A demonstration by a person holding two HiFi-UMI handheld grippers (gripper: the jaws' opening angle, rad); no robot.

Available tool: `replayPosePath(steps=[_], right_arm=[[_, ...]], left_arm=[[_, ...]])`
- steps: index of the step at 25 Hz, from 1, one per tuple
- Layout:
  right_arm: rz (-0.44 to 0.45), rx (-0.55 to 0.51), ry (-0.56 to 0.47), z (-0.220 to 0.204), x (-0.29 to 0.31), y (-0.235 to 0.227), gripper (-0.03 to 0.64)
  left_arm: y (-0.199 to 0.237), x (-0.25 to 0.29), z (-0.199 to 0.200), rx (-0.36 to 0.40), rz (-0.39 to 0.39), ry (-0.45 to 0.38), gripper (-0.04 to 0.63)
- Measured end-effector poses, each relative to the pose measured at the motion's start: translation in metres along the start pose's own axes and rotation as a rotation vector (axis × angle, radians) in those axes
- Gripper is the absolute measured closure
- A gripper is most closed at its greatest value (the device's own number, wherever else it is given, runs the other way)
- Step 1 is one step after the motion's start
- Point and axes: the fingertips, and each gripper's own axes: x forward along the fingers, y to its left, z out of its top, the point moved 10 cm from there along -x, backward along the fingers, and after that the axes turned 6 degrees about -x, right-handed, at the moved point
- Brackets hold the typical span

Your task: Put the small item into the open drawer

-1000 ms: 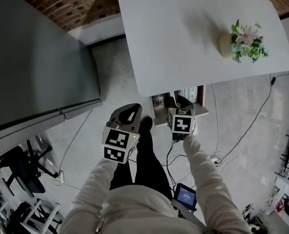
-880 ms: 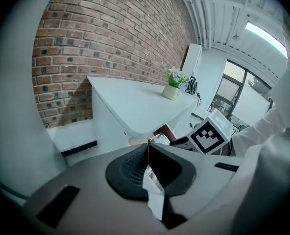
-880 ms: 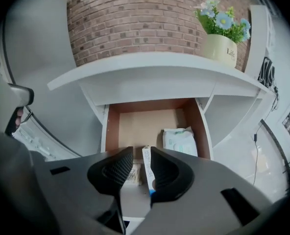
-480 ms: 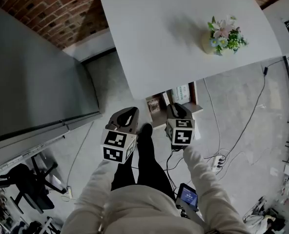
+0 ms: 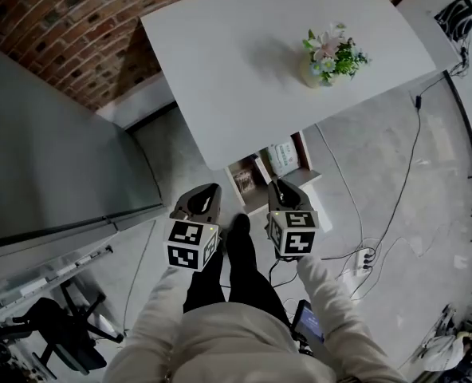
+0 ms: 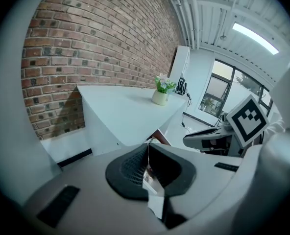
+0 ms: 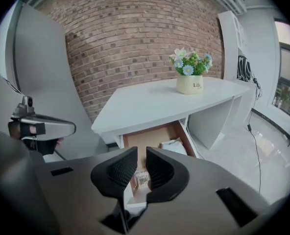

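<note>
**A:** Where's the small flat white packet with dark print (image 6: 152,184)?

**B:** It's pinched edge-on between the pads of the left tool (image 6: 148,153), which is clenched on it. The packet is held in the air, short of the drawer and not in it.

**A:** And the drawer?

**B:** The open drawer with a brown bottom (image 7: 152,135) stands pulled out from under the white table (image 7: 150,104). In the head view it lies at about one o'clock from the left tool and twelve o'clock from the right tool (image 7: 141,155). A white pouch (image 7: 174,146) already lies in it at three o'clock. A little printed packet (image 7: 141,180) lies nearer the front.

**A:** Is the right tool carrying anything?

**B:** No, it's released. Its jaws have just been closing, but a narrow gap remains with nothing in it. You see only the drawer's contents through the gap.

**A:** So how far along are we?

**B:** I'd say the pick-up is done and the drawer is ready. What's left is to bring the left tool over the opening, lower it and let the packet go. The cream pot of flowers (image 7: 189,84), at one o'clock on the table, is well out of the way.
</note>
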Motion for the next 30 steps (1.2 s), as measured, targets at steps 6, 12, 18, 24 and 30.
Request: replayPosePath(steps=[6, 12, 18, 24, 30], right_arm=[[-0.007, 0.047, -0.066, 0.003, -0.038, 0.01, 0.539], [-0.055, 0.099, -0.131, 0.005, -0.069, 0.014, 0.553], [-0.075, 0.103, -0.191, 0.009, -0.094, 0.022, 0.573], [-0.09, 0.095, -0.241, 0.013, -0.114, 0.032, 0.584], [-0.085, 0.088, -0.278, 0.011, -0.13, 0.042, 0.589]], left_arm=[[-0.005, -0.009, 0.004, 0.051, -0.032, 0.007, 0.575], [-0.006, -0.012, 0.014, 0.108, -0.069, -0.006, 0.575], [-0.008, -0.022, 0.016, 0.143, -0.092, -0.015, 0.575], [-0.01, -0.03, 0.015, 0.195, -0.106, -0.019, 0.575], [-0.01, -0.035, 0.015, 0.212, -0.126, -0.026, 0.575]])
